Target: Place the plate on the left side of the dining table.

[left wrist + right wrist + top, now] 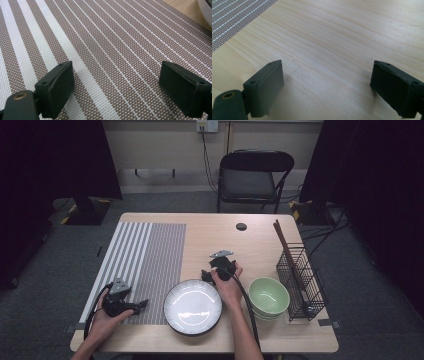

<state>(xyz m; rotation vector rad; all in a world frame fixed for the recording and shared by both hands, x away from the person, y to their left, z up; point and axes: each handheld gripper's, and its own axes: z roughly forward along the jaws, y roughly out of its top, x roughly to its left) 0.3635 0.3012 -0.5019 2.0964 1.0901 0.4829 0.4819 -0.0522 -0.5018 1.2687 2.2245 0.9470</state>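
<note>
Round white plate (193, 307) just beside and between two wide-open, empty grippers: left gripper (141, 304) over striped placemat (150, 255), right gripper (206, 276) over bare table (220, 232).

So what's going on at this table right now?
A person sits at a wooden table with a two-jaw gripper in each hand. The left gripper rests over the striped placemat, jaws open and empty. The right gripper sits on bare wood just beyond a white plate, also open and empty. A green bowl and a wire rack with chopsticks stand untouched.
</note>
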